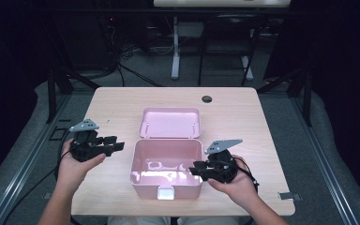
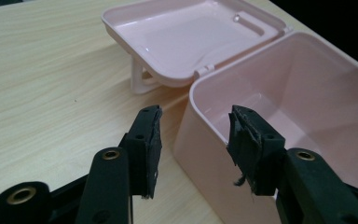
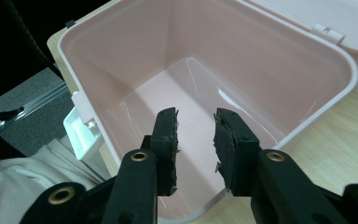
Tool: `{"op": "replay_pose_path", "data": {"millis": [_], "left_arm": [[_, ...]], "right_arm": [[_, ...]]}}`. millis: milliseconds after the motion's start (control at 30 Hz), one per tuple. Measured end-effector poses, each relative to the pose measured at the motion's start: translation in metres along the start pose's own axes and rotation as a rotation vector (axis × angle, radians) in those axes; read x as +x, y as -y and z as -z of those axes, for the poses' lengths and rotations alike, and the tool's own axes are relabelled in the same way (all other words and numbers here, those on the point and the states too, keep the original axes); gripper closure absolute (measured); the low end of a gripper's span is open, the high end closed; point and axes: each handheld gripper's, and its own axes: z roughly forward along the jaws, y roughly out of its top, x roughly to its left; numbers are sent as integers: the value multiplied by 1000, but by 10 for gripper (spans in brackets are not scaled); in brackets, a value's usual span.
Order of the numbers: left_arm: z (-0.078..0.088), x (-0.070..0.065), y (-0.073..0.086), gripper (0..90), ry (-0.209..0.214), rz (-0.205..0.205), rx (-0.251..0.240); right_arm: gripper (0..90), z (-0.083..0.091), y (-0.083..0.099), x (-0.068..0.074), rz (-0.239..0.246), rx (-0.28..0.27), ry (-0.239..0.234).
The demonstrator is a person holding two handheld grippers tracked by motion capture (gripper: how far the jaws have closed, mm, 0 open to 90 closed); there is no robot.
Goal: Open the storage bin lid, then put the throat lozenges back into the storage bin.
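Open box mid-table, lid behind; left tool beside it, right tool over its rim.

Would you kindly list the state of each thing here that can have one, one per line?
Box: open, upright on the table, nothing inside.
Lid: swung fully back, inner face up.
Latch: undone, at the box's front wall.
Left tool: open, holding nothing, pointing at the box's left side.
Right tool: open, holding nothing, tips over the box's right rim.
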Motion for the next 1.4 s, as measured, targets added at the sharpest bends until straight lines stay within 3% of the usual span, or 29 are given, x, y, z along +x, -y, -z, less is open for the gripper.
{"op": "replay_pose_path", "data": {"millis": [133,200,233,367,500,767,1033,1233,1400], "left_arm": [[0,-4,2,471,-62,-52,37],[2,-4,3,453,-57,-61,35],[2,-5,4,454,-41,-85,25],[3,-6,6,452,-82,-114,45],[2,-8,8,417,-56,-74,74],[1,-13,8,351,-23,-98,104],[4,-17,6,313,-6,-98,92],[4,-18,7,314,10,-94,98],[4,-17,8,313,13,-101,112]], "right_arm": [[659,3,-4,-3,-7,-6,15],[638,4,-5,-4,-7,-8,24],[626,4,-6,-4,-1,-11,31],[574,11,-8,-10,-4,-34,73],[526,16,-11,-18,-17,-45,102],[460,17,-11,-30,-13,10,158],[352,18,-11,-40,5,77,194],[321,17,-10,-49,15,137,213],[332,18,-9,-62,-10,189,228]]}}
